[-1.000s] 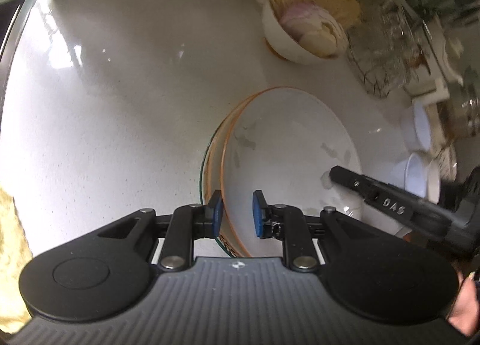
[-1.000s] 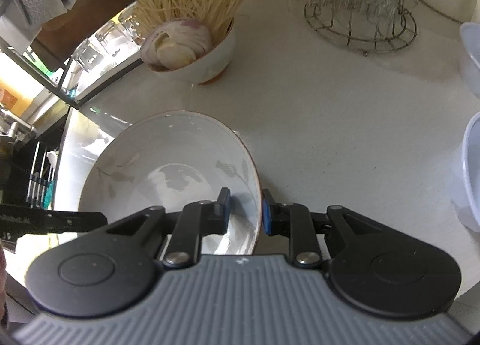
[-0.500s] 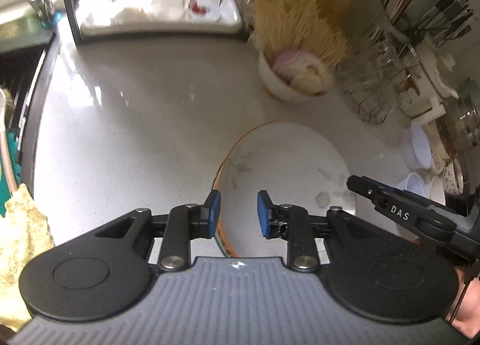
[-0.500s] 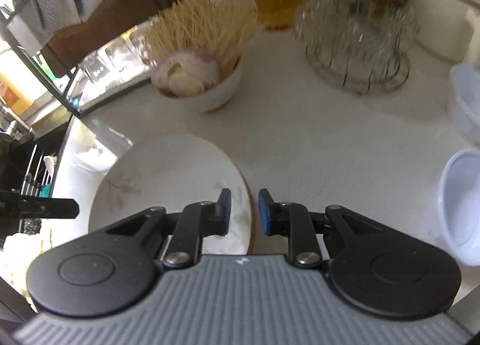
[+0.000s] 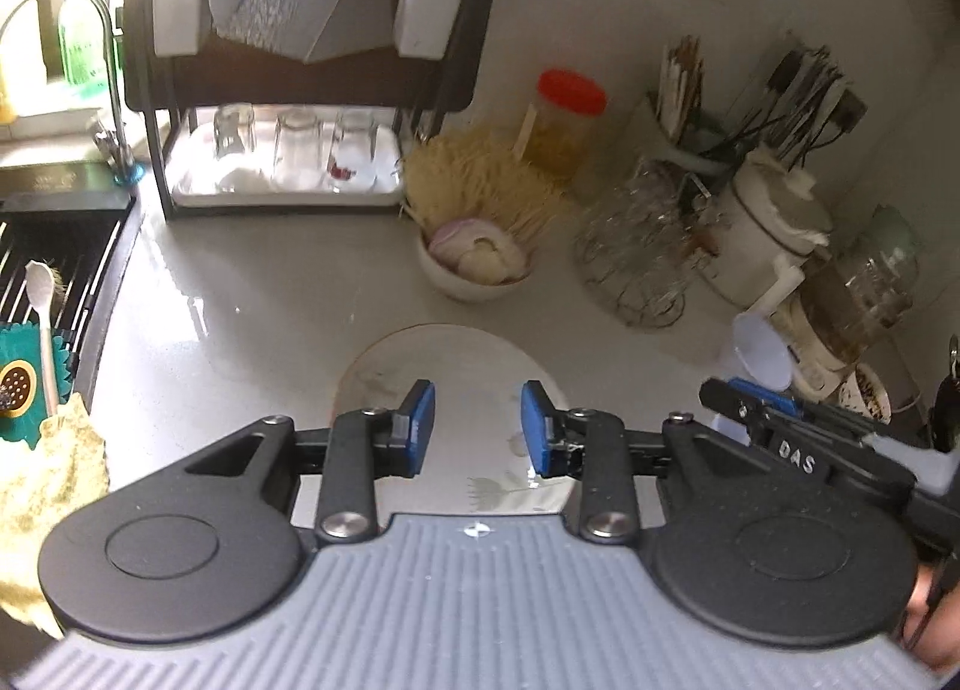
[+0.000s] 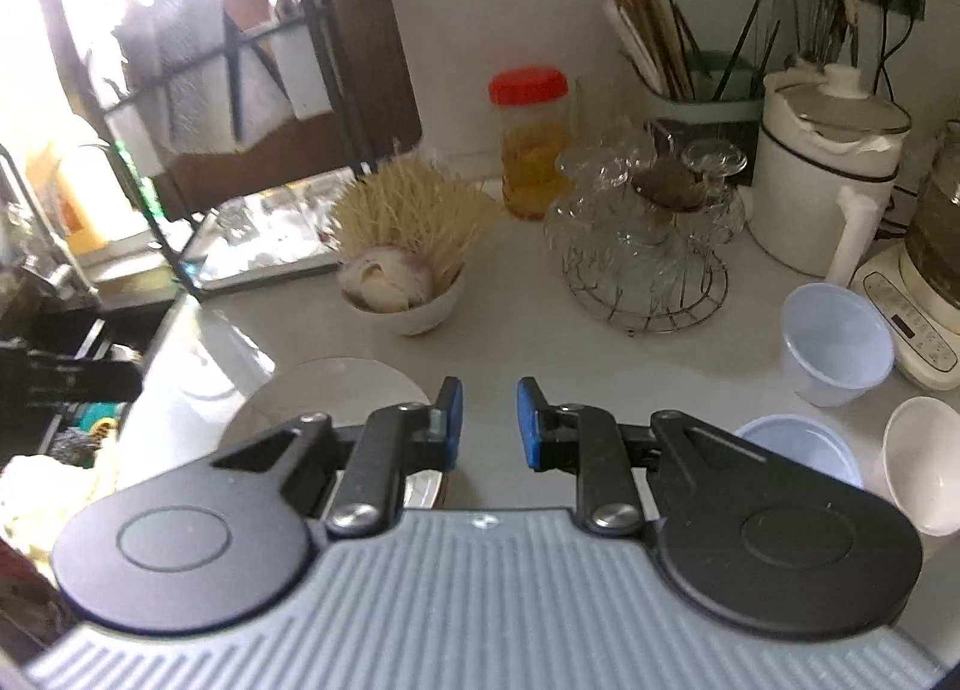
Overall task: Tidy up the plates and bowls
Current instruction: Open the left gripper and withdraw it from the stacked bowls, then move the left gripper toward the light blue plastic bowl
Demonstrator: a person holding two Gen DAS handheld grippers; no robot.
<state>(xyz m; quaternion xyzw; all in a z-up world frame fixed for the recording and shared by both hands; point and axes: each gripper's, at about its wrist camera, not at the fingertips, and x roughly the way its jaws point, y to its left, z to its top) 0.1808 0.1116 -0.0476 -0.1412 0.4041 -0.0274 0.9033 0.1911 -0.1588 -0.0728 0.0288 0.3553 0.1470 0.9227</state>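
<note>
The round white plate with the brown rim and faint leaf print is seen lying flat on the pale grey glossy countertop, below and beyond the left gripper; its blue pads are parted with nothing between them, the jaws having just been opening, and no contact with the plate is seen. In the right wrist view the same plate lies to the near left, partly hidden under the left finger of the right gripper, whose blue pads stand a small gap apart, released and empty, with bare countertop visible through the gap. Farther off, a white bowl holding onion and garlic is noted beside a bundle of pale straw-like sticks. To the right stand a wire basket of clear glassware, a red-lidded jar of yellow contents and a white lidded pot. Two translucent plastic cups and a white bowl are at the near right. At far left a black dish rack with upturned glasses stands beside a dark sink.
</note>
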